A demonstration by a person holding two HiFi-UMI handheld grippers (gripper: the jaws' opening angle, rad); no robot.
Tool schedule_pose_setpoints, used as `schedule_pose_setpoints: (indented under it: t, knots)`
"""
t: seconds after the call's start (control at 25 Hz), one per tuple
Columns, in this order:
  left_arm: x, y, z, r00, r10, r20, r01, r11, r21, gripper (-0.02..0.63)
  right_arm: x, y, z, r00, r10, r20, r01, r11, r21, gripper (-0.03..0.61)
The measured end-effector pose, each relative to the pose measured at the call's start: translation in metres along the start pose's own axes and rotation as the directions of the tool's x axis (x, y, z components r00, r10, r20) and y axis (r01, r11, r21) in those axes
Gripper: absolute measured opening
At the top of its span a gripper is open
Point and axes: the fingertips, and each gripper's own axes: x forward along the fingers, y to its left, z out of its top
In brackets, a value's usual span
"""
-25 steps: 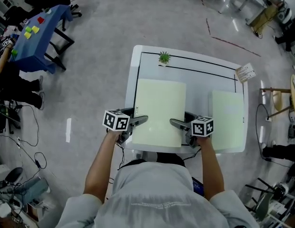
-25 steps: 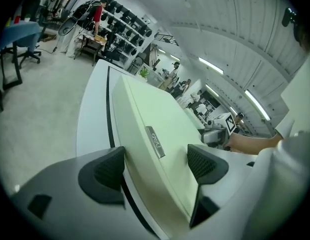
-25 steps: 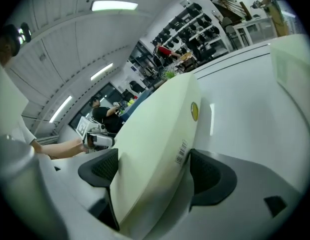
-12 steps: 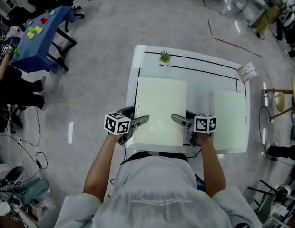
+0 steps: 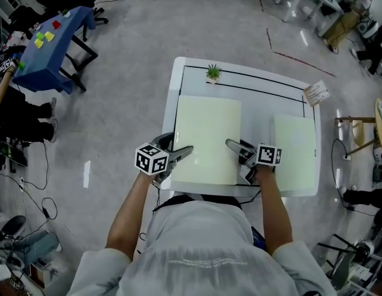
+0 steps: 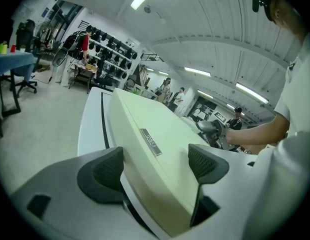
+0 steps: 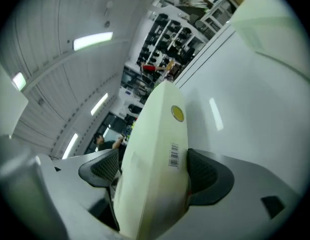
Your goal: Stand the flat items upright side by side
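The pale green flat item [image 5: 206, 140] lies in the middle of the white table [image 5: 252, 100], and I have it by its near end: my left gripper [image 5: 183, 153] is clamped over its edge at 8 o'clock and my right gripper [image 5: 235, 148] is pinched on the opposite edge at 4 o'clock, where a barcode sticker sits by the pad. I judge this as the start of raising the first piece. The hold is made, but I cannot tell whether the near end has left the table yet. Next I would swing that end up until the item stands on its far edge, keeping both grips level so it does not twist or slide away. A second pale green flat item [image 5: 294, 153] lies flat at 3 o'clock, well apart, and will have to be stood beside the first. At 12 o'clock is a small plant [image 5: 212, 74], and at 2 o'clock a card [image 5: 316, 94] sits on the table's corner. I see no rack, bin or other container here, so each piece must balance by itself.
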Motion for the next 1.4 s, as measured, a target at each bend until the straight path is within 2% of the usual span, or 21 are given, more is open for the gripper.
schedule_pose_setpoints:
  t: [0.08,0.16,0.32,0.4,0.52,0.68,0.76,0.88,1.0,1.12,1.24,1.4]
  knots:
    - [-0.003,0.003,0.002,1.0,-0.003,0.005,0.003,1.0,-0.024,0.405,-0.001,0.005,0.009,0.994,0.059,0.089,-0.064,0.996,0.062,0.439]
    - [-0.005,0.004,0.004,1.0,-0.004,0.003,0.004,1.0,-0.027,0.405,-0.001,0.007,0.011,0.99,0.079,0.113,-0.088,0.993,0.073,0.439]
    - [-0.007,0.002,0.005,1.0,-0.002,0.006,0.002,1.0,-0.022,0.407,0.001,0.003,0.007,0.994,0.077,0.078,-0.083,0.993,0.085,0.414]
    - [-0.005,-0.001,0.005,1.0,-0.016,0.009,0.016,1.0,-0.024,0.407,0.004,0.013,0.005,0.991,0.125,0.056,-0.13,0.988,0.088,0.383]
    - [-0.002,-0.006,0.005,1.0,-0.028,0.01,0.028,0.999,-0.023,0.407,0.008,0.027,0.004,0.977,0.209,0.043,-0.212,0.973,0.095,0.384]
    - [0.0,-0.007,0.006,0.999,-0.036,-0.001,0.036,0.999,-0.028,0.408,0.005,0.024,0.001,0.981,0.193,-0.002,-0.192,0.977,0.096,0.384]
    - [0.002,-0.005,0.007,0.999,-0.043,-0.006,0.043,0.998,-0.052,0.41,0.003,0.017,0.0,0.987,0.159,-0.026,-0.157,0.986,0.061,0.385]
    - [0.005,-0.002,0.008,0.998,-0.065,-0.014,0.063,0.993,-0.098,0.414,0.002,0.02,0.003,0.985,0.167,-0.043,-0.168,0.986,-0.023,0.387]
    - [0.009,0.0,0.012,0.995,-0.094,-0.033,0.09,0.99,-0.108,0.416,0.0,0.018,0.008,0.986,0.15,-0.076,-0.158,0.981,-0.114,0.393]
    - [0.011,0.0,0.016,0.989,-0.141,-0.054,0.134,0.985,-0.112,0.421,-0.002,0.022,0.01,0.981,0.159,-0.108,-0.177,0.965,-0.195,0.397]
    - [0.013,-0.008,0.017,0.971,-0.229,-0.071,0.219,0.968,-0.124,0.43,-0.007,0.024,0.004,0.974,0.177,-0.141,-0.21,0.94,-0.27,0.397]
    - [0.016,-0.015,0.021,0.952,-0.302,-0.054,0.293,0.947,-0.131,0.434,-0.01,0.024,0.002,0.968,0.189,-0.162,-0.234,0.916,-0.326,0.399]
